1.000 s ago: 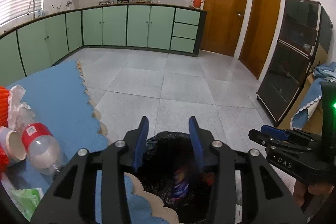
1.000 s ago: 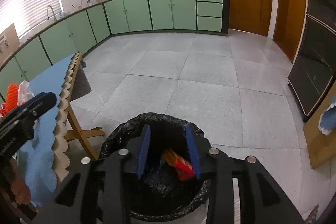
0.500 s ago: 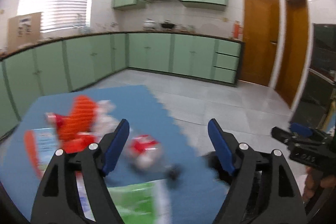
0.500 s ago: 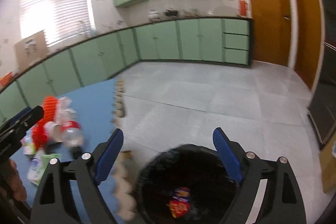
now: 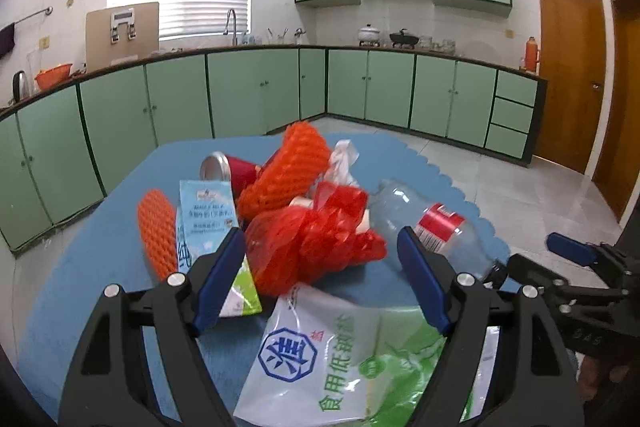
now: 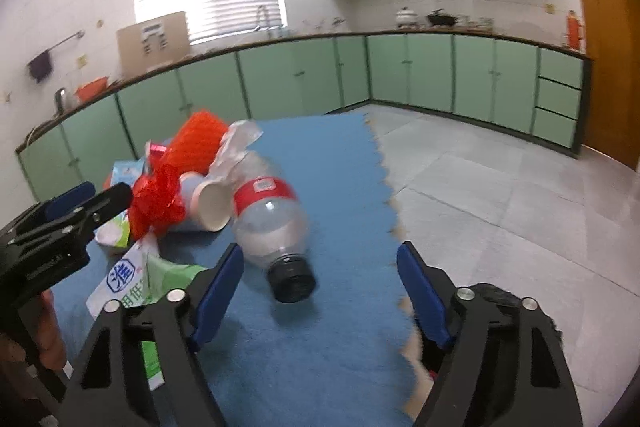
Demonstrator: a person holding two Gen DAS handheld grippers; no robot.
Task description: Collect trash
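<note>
A trash pile lies on the blue table mat (image 5: 80,287). In it are a red mesh bag (image 5: 316,243), two orange foam nets (image 5: 288,171), a red can (image 5: 228,169), a blue-white pouch (image 5: 206,215), a green-white plastic bag (image 5: 332,359) and a clear bottle (image 5: 432,223) with a red label. My left gripper (image 5: 320,239) is open just short of the mesh bag, holding nothing. My right gripper (image 6: 320,251) hovers near the bottle (image 6: 268,223), whose black cap points at it. Its jaws are closing with nothing between them. A paper cup (image 6: 212,203) lies beside the bottle.
The black-lined trash bin (image 6: 492,295) stands on the grey tiled floor right of the table, behind my right finger. Each gripper shows in the other's view: right gripper (image 5: 536,253), left gripper (image 6: 98,199). Green cabinets line the far walls.
Both grippers swung left from over the black bin to the pile on the table. Both opened wide; the wrappers between their fingers dropped into the bin.
</note>
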